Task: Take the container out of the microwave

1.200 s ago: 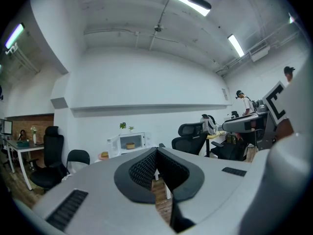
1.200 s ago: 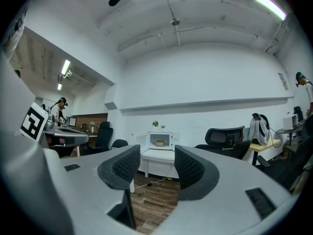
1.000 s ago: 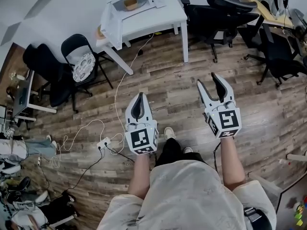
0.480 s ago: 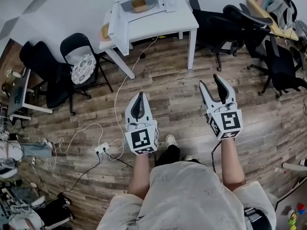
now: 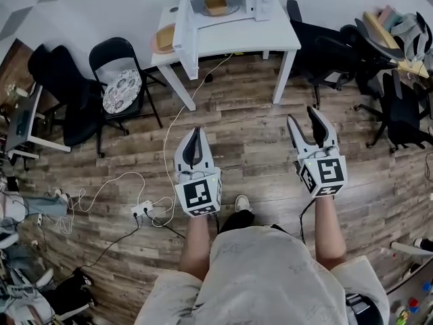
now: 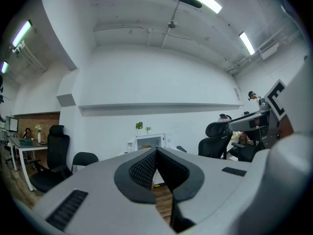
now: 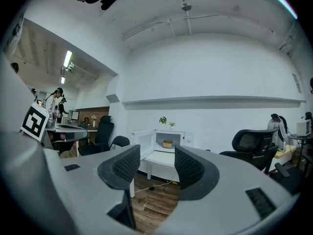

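A white microwave (image 5: 230, 4) stands on a white table (image 5: 250, 38) at the far side of the room, its door (image 5: 187, 29) swung open to the left. Inside sits a small tan container (image 5: 216, 5), also visible in the right gripper view as the container (image 7: 167, 144) within the microwave (image 7: 166, 140). My left gripper (image 5: 194, 137) is shut with nothing in it, held over the wooden floor well short of the table. My right gripper (image 5: 308, 121) is open and empty, also far from the table. The left gripper view shows the microwave (image 6: 149, 142) small and distant.
A folding chair with a patterned cushion (image 5: 120, 90) and a black office chair (image 5: 61, 90) stand left of the table. More black office chairs (image 5: 338, 53) crowd the right. A white cable and power strip (image 5: 145, 207) lie on the floor by my left foot. A plate (image 5: 164, 39) sits on the table's left end.
The view has advanced toward the table; the microwave and table now appear nearer and more central. Both grippers keep their pose, left shut and right open.
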`<action>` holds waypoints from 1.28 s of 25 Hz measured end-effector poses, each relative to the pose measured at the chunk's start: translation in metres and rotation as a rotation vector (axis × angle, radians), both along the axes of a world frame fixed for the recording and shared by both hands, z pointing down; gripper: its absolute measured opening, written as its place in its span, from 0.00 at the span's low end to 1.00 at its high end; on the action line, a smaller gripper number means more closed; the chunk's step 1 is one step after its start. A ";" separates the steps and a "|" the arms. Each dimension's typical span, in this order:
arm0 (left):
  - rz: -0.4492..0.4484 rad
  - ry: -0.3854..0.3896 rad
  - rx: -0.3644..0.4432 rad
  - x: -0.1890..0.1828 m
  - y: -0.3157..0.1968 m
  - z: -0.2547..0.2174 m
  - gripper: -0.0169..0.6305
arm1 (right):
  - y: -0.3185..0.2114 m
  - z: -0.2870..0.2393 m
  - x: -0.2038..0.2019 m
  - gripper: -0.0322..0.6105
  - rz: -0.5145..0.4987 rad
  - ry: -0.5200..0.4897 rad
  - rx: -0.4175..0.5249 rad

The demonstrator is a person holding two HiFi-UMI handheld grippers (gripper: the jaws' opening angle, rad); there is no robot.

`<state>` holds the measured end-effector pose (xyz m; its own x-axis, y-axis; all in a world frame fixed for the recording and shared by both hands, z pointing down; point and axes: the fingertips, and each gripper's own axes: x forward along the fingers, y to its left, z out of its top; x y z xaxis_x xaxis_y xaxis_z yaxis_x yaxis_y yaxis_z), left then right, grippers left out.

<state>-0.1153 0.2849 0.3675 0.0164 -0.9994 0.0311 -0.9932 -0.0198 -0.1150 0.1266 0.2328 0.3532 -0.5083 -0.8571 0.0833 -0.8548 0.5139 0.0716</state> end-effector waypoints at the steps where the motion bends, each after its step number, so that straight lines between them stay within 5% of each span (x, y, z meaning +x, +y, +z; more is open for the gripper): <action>1: -0.002 0.003 0.001 -0.005 -0.003 0.000 0.04 | -0.003 -0.001 -0.005 0.39 -0.004 0.004 0.001; 18: 0.045 0.035 0.032 -0.051 -0.062 -0.001 0.04 | -0.052 -0.010 -0.063 0.39 0.001 0.024 0.018; 32: 0.118 0.010 0.024 -0.043 -0.096 0.006 0.04 | -0.085 -0.007 -0.077 0.39 0.012 0.013 0.022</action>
